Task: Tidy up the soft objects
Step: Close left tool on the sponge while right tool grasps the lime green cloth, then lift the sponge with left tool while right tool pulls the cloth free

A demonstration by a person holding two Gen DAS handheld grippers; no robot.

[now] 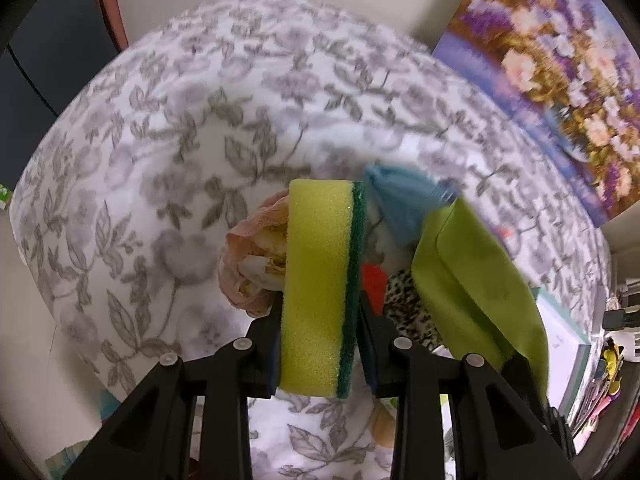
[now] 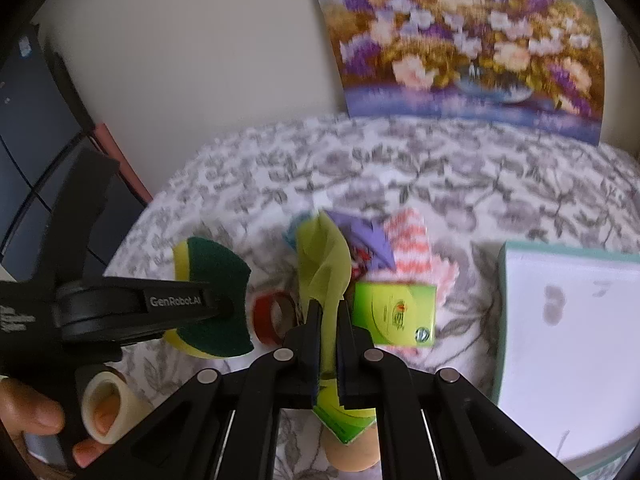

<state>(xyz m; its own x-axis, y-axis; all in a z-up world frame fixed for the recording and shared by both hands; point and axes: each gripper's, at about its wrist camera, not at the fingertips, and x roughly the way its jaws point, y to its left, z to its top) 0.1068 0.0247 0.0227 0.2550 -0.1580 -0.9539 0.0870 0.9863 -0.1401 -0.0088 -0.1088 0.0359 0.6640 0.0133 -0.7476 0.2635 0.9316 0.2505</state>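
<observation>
My left gripper [image 1: 320, 308] is shut on a yellow sponge [image 1: 316, 280] with a dark green scouring face, held upright above the flowered cloth. In the right wrist view the same sponge [image 2: 216, 300] shows at the left, pinched by that gripper [image 2: 224, 304]. My right gripper [image 2: 329, 314] is shut on a thin lime-green cloth [image 2: 324, 264], which stands up from between its fingers. This green cloth [image 1: 472, 280] hangs beside the sponge in the left wrist view. On the table lie a blue cloth [image 1: 400, 200], a leopard-print cloth [image 1: 408, 312], a pink mesh bundle [image 1: 256, 256] and an orange-striped cloth [image 2: 412, 248].
A white box with a teal rim [image 2: 568, 340] stands at the right. A red tape roll [image 2: 274, 318], a green packet [image 2: 394, 314] and a purple cloth [image 2: 368, 236] lie near the middle. A flower painting [image 2: 472, 48] leans on the wall. A person's hand [image 2: 32, 412] holds the left gripper.
</observation>
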